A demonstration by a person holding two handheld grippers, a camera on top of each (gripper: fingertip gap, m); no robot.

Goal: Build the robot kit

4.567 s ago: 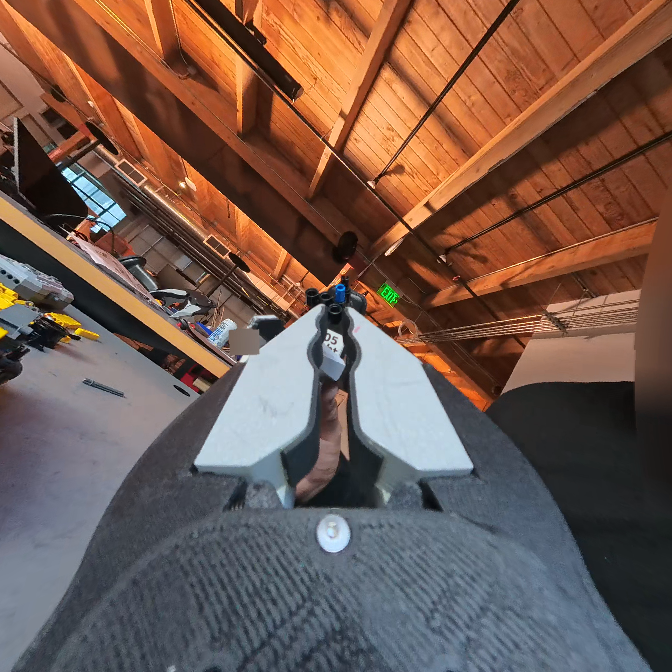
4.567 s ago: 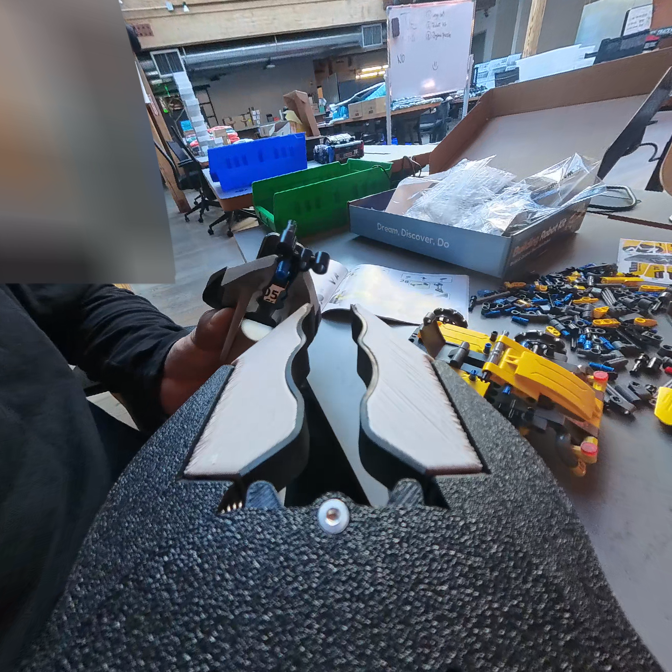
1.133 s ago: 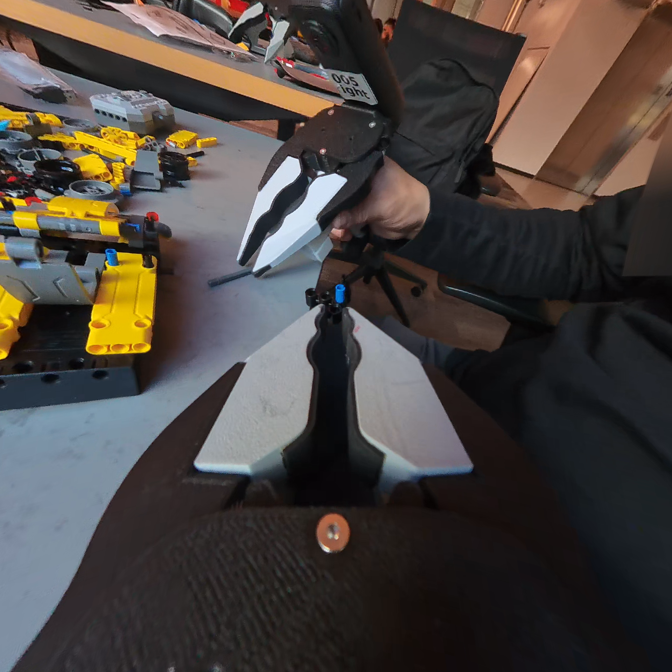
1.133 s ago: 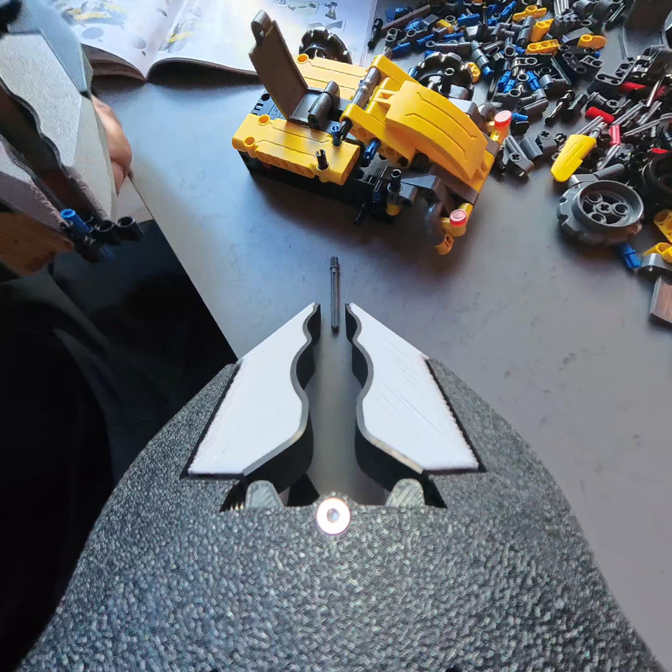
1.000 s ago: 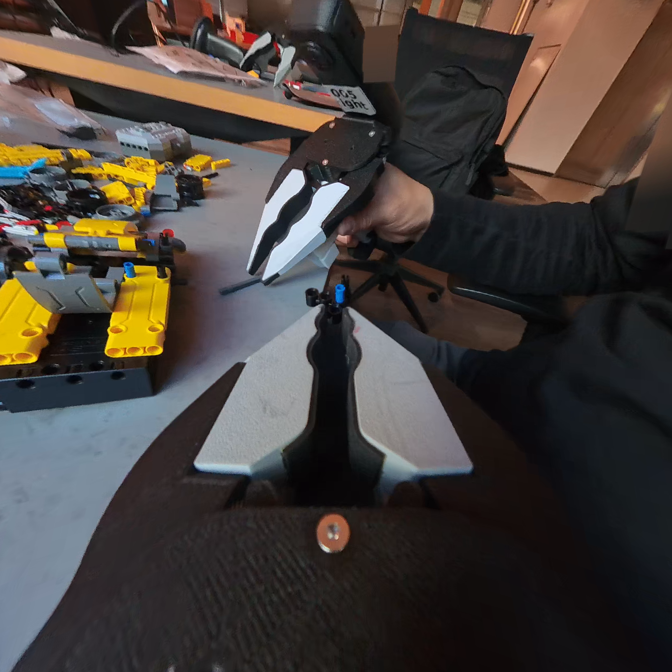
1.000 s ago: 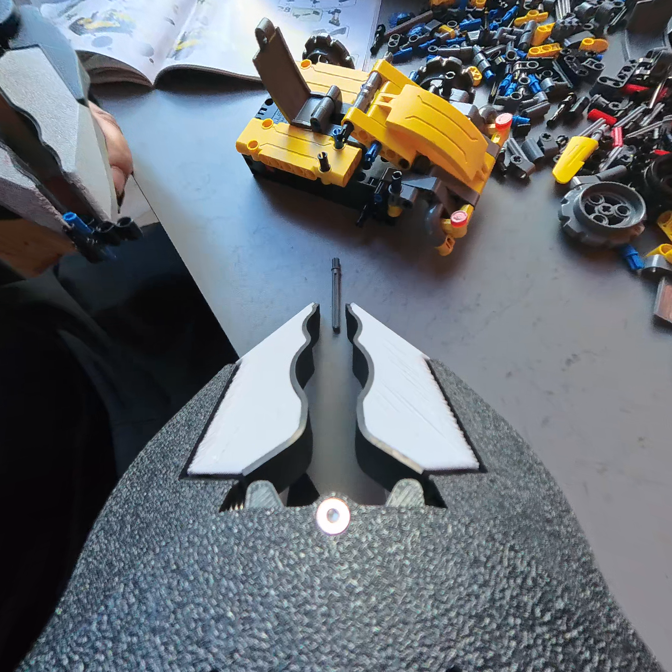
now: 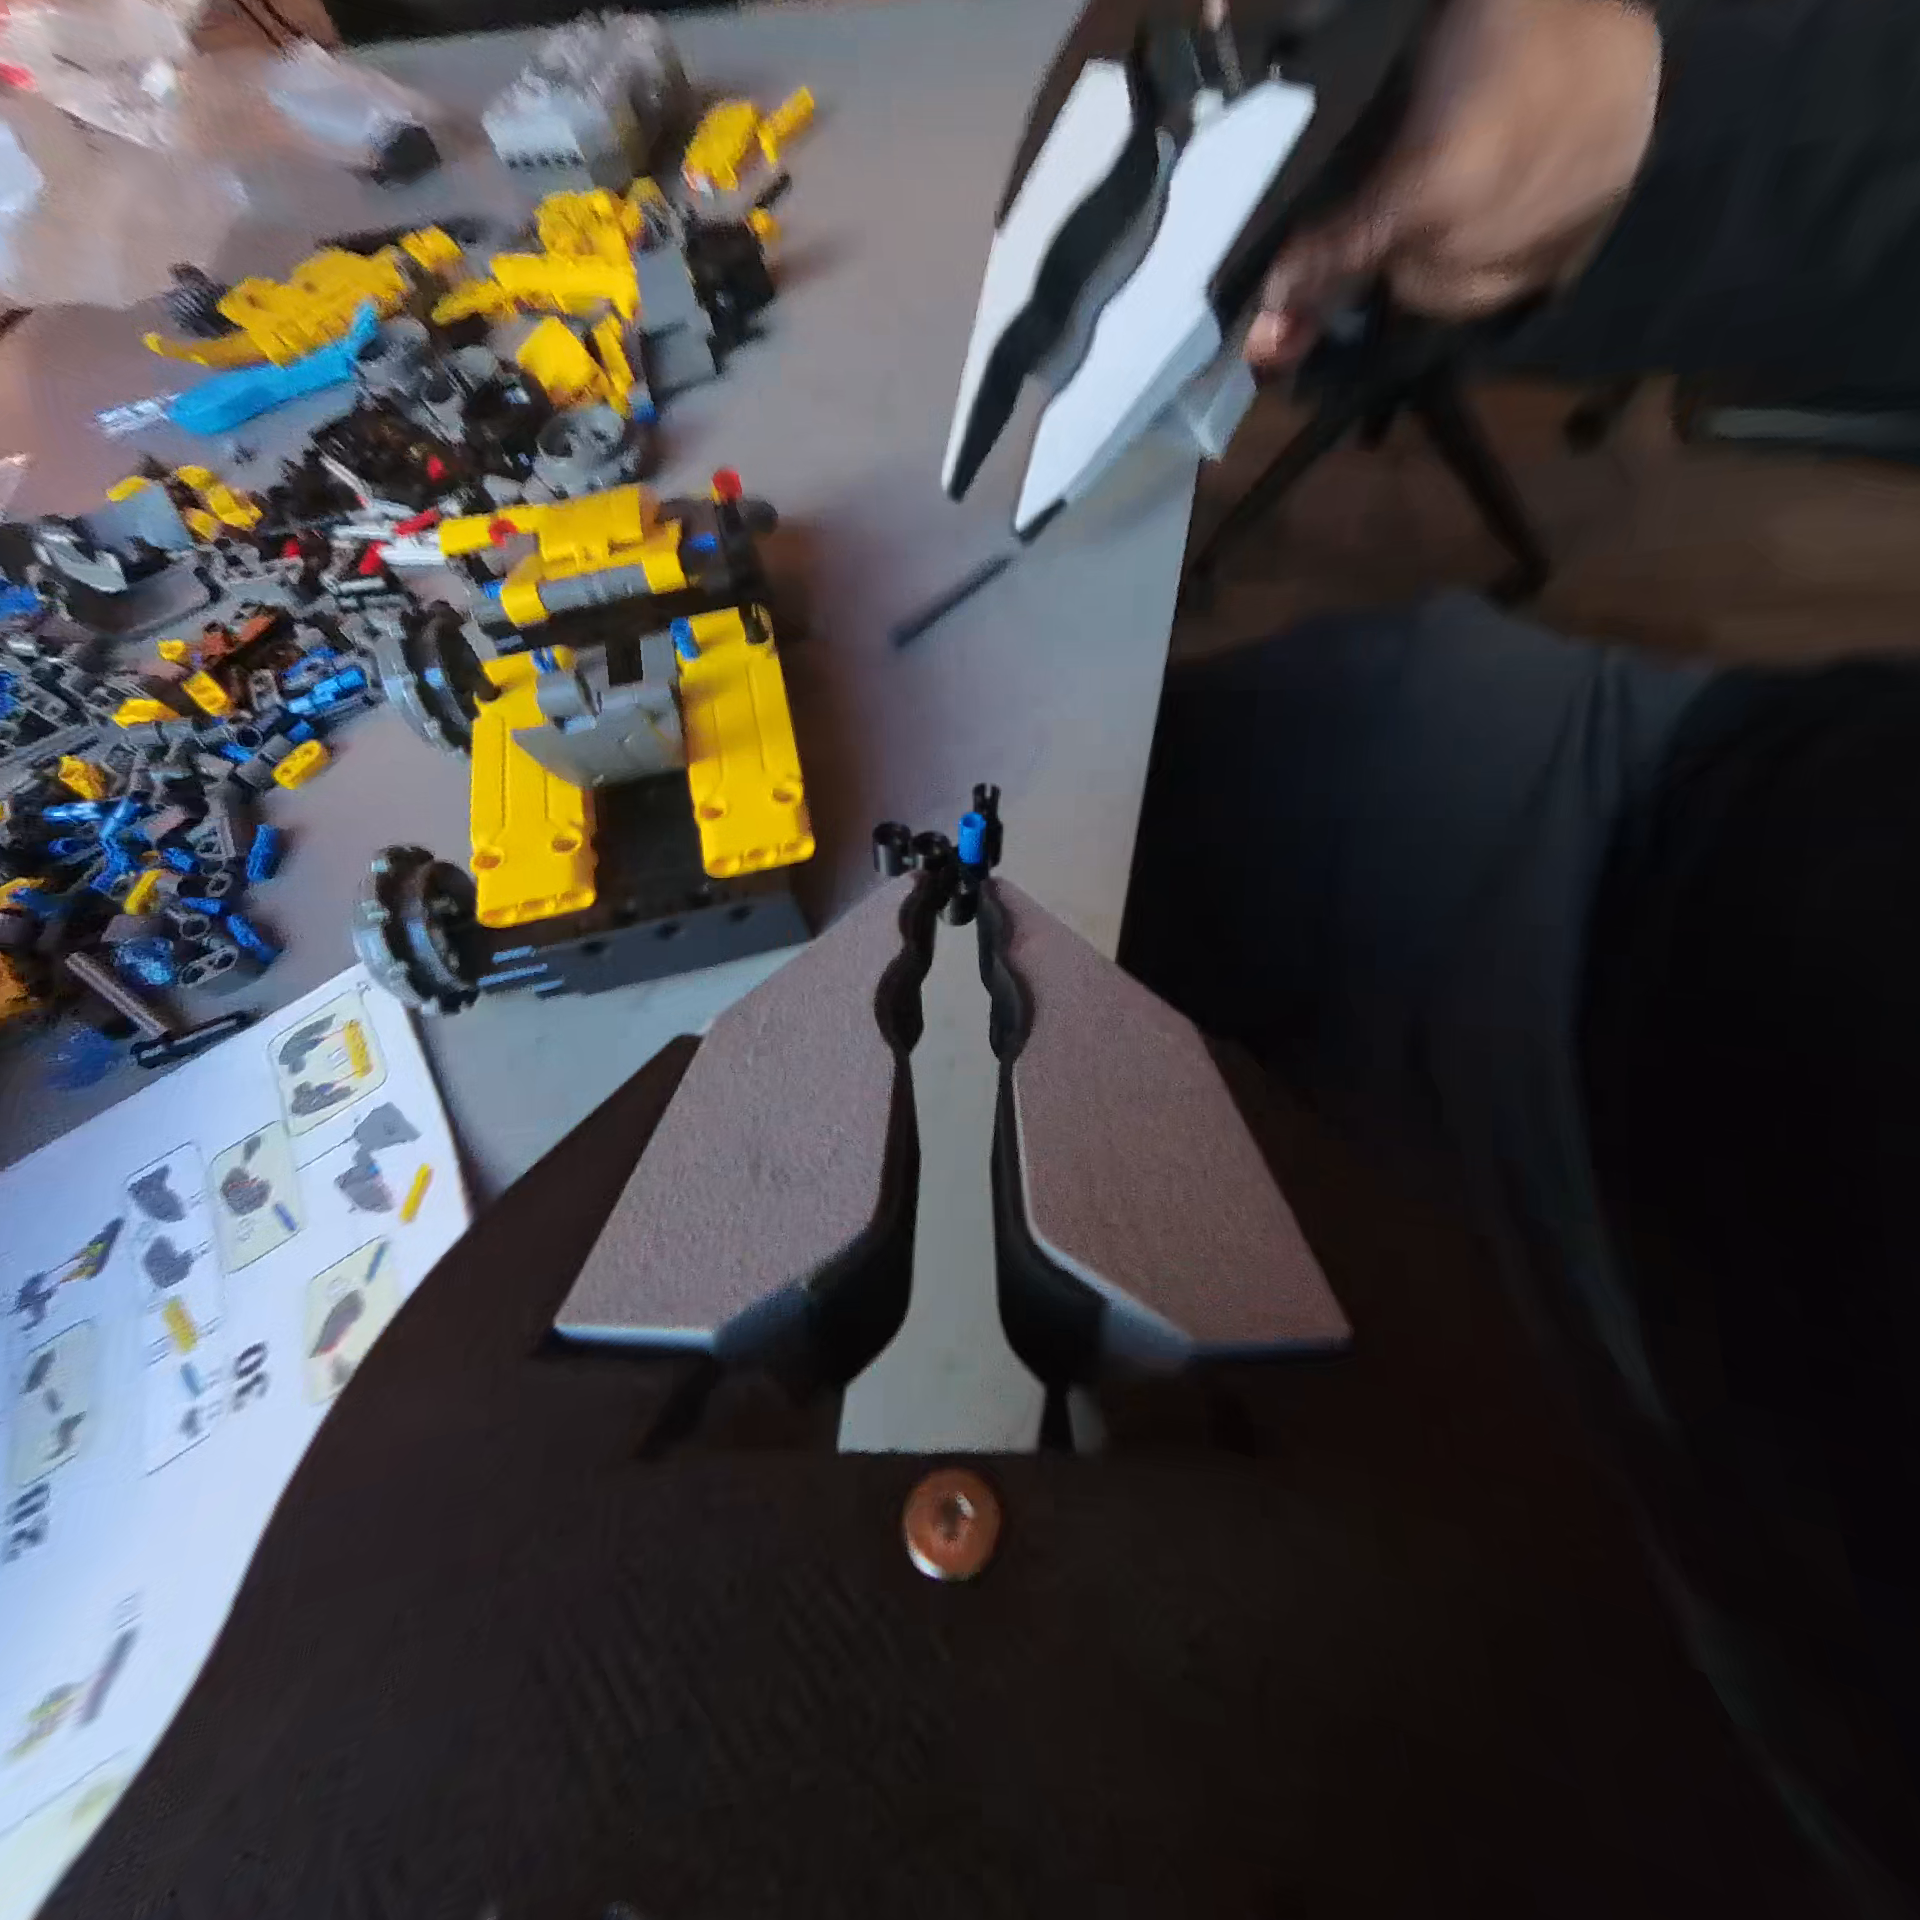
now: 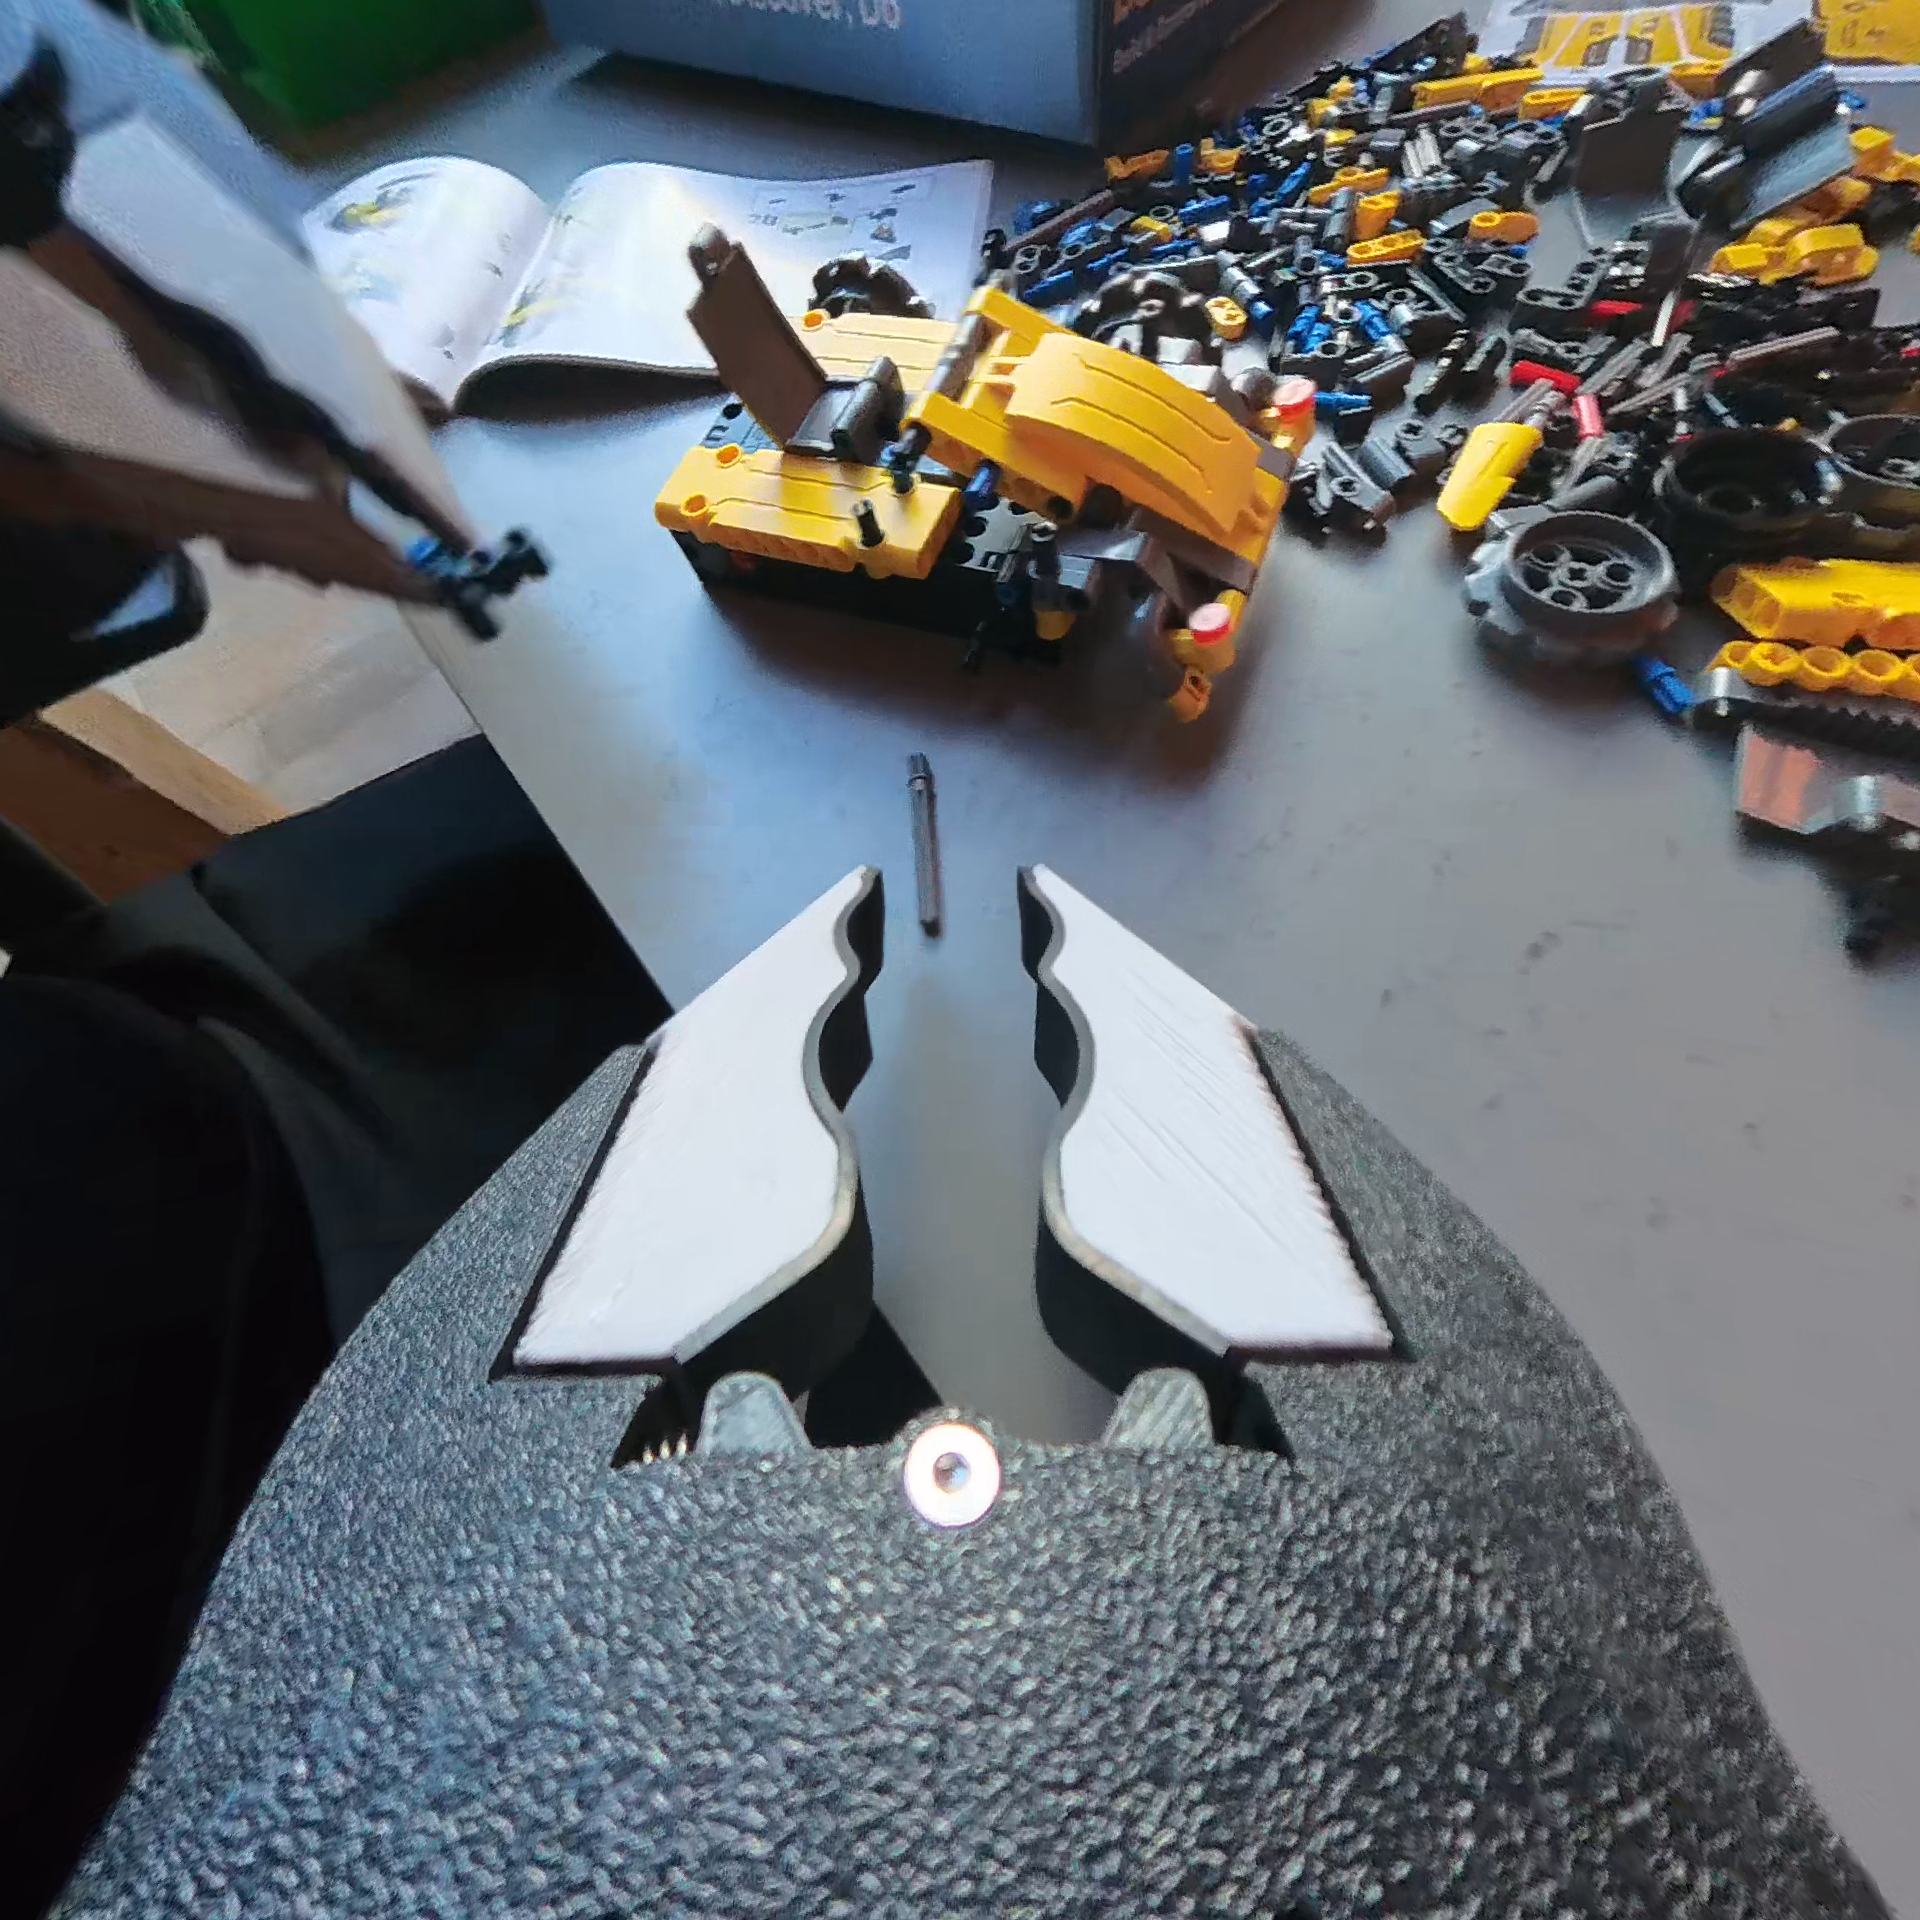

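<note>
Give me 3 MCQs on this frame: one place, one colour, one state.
1. Where does the thin dark axle lie?
A. on the booklet
B. on the table just ahead of the right gripper
C. in the box
2. Main colour of the part-built vehicle?
A. green
B. yellow
C. white
3. The left gripper is:
A. shut on a small black-and-blue piece
B. open, holding nothing
C. out of view

B: the axle lies between the fingertips' line.
B: yellow panels.
A: the piece sits at its tips.

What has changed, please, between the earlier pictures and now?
The right hand-held gripper opened wider over the thin black rod. The left hand-held gripper swung from the ceiling down toward the table, still shut on its small black-and-blue piece. The rod stayed put.
</note>
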